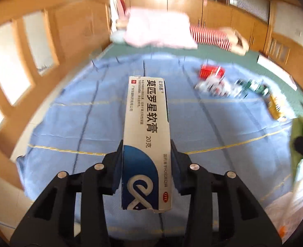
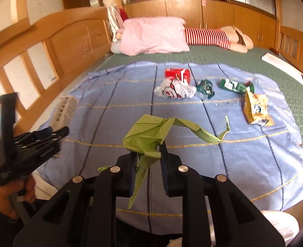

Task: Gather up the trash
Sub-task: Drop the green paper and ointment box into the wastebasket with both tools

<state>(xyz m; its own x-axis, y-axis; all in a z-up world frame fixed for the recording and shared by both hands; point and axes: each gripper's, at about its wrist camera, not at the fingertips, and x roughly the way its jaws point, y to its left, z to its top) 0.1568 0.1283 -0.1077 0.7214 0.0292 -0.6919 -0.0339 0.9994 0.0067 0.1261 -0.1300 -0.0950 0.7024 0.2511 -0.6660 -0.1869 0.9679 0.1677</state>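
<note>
Right wrist alone shows yellow snack bag (image 2: 255,108).

White-blue box (image 1: 146,142); green bag (image 2: 149,135); blue sheet (image 2: 114,115).

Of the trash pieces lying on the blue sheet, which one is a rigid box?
The red cardboard box, farthest back; the white plastic bag, green wrappers and yellow snack bag are crumpled.
</note>
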